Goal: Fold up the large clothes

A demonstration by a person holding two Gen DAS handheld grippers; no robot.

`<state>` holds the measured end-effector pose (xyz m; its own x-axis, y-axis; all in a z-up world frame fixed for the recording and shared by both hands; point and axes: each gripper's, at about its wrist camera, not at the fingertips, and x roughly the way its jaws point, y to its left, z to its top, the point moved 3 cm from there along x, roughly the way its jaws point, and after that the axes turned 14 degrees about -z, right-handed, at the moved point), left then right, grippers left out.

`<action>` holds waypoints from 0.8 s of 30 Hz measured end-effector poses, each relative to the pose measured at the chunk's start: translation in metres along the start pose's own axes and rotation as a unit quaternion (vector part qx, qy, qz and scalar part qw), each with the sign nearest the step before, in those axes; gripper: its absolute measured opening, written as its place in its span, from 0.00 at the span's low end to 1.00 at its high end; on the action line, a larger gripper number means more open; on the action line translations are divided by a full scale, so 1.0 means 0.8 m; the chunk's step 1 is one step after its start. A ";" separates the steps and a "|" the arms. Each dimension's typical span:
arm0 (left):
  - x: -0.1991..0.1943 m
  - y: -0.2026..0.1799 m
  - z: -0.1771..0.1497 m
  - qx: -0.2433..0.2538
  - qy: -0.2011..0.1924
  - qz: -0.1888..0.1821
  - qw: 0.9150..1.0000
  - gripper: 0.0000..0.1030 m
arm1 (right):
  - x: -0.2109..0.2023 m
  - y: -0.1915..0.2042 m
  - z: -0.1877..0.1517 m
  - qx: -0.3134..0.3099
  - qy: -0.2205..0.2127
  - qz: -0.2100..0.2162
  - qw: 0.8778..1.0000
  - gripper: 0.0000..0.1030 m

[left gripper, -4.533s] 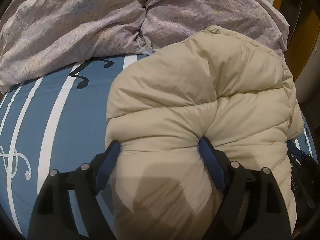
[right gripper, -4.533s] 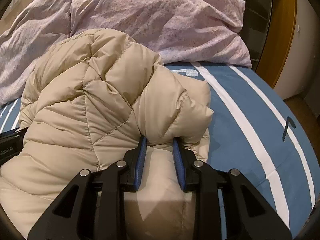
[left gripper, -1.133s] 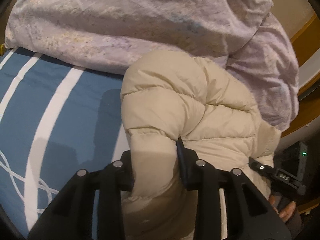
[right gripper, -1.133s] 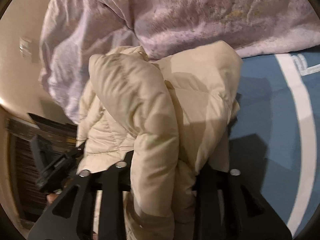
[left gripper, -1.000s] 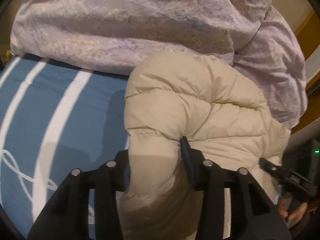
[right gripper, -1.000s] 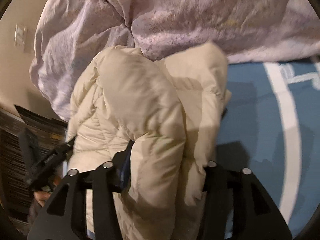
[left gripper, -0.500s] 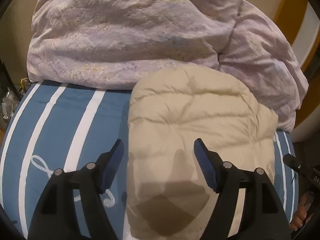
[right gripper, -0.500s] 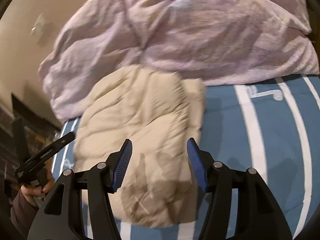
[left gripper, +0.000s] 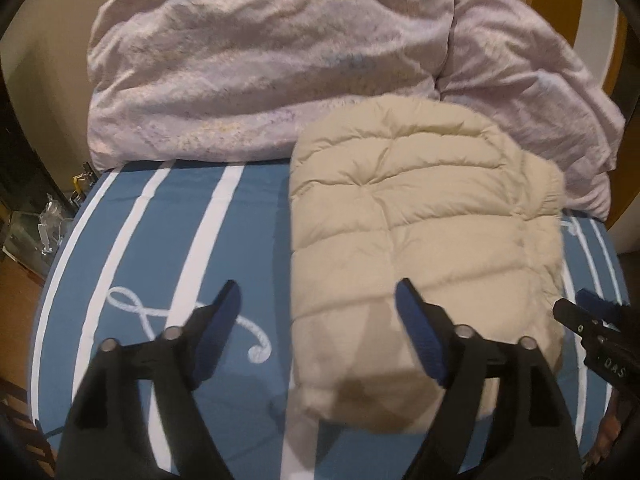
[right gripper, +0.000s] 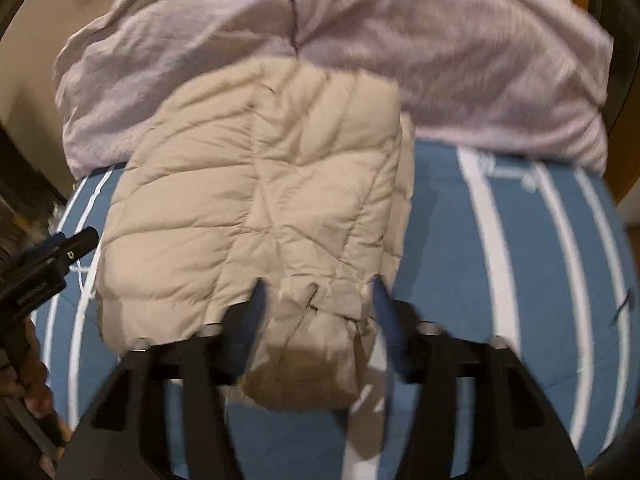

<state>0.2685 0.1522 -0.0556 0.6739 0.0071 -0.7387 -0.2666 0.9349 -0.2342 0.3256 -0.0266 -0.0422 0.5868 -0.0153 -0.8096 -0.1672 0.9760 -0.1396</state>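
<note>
A bed (left gripper: 168, 240) covered in a blue sheet with white stripes carries a folded cream puffer jacket (left gripper: 420, 232) and, behind and touching it, a rumpled lilac duvet (left gripper: 260, 72).
</note>
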 end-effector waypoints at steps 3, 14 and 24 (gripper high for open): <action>-0.027 0.001 -0.015 -0.004 -0.012 -0.008 1.000 0.86 | -0.033 0.005 -0.010 -0.010 -0.044 -0.006 0.999 0.89; -0.084 -0.015 -0.088 -0.004 -0.012 -0.028 1.000 0.91 | -0.098 0.017 -0.074 -0.013 -0.059 0.002 0.998 0.96; -0.114 -0.010 -0.139 -0.029 0.000 -0.045 0.999 0.91 | -0.116 0.011 -0.126 -0.012 -0.036 -0.004 0.999 0.96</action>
<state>0.1331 0.1046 -0.0567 0.6967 -0.0765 -0.7133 -0.2441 0.9097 -0.3360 0.1902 -0.0386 -0.0260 0.6434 -0.0067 -0.7655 -0.1802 0.9706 -0.1598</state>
